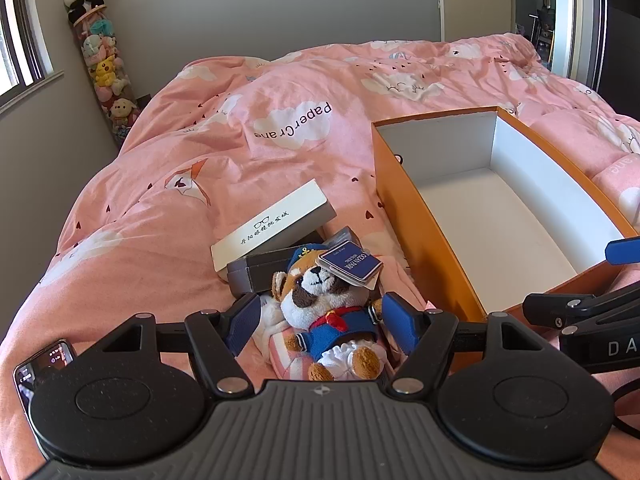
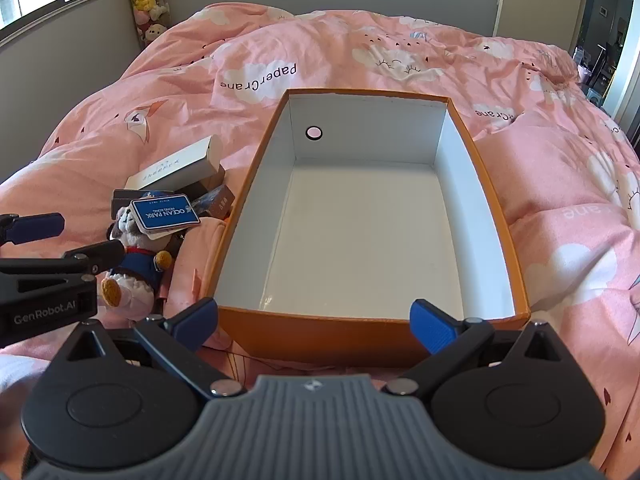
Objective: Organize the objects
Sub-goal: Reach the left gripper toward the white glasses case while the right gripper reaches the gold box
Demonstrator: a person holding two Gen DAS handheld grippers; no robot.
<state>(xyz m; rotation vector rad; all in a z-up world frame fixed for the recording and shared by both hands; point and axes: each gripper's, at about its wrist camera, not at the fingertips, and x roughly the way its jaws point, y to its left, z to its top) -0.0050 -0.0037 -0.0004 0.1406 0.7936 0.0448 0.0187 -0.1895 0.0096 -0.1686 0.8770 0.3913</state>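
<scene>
Left gripper (image 1: 320, 322) tilted steeply down toward the bed, jaws spread wide on either side of the plush toy (image 1: 332, 316), pads not pressing it. Toy on its back on the pink duvet (image 1: 160, 184), blue tag (image 1: 350, 266) across its face, just beside the orange box (image 2: 320, 332). Right gripper (image 2: 316, 322) angled down likewise, spread fully, hovering at the box's near wall, holding nothing.

A pink bed (image 2: 360, 52) carries an orange box (image 2: 320, 332), a plush toy (image 1: 332, 316) and a phone (image 1: 44, 364).
</scene>
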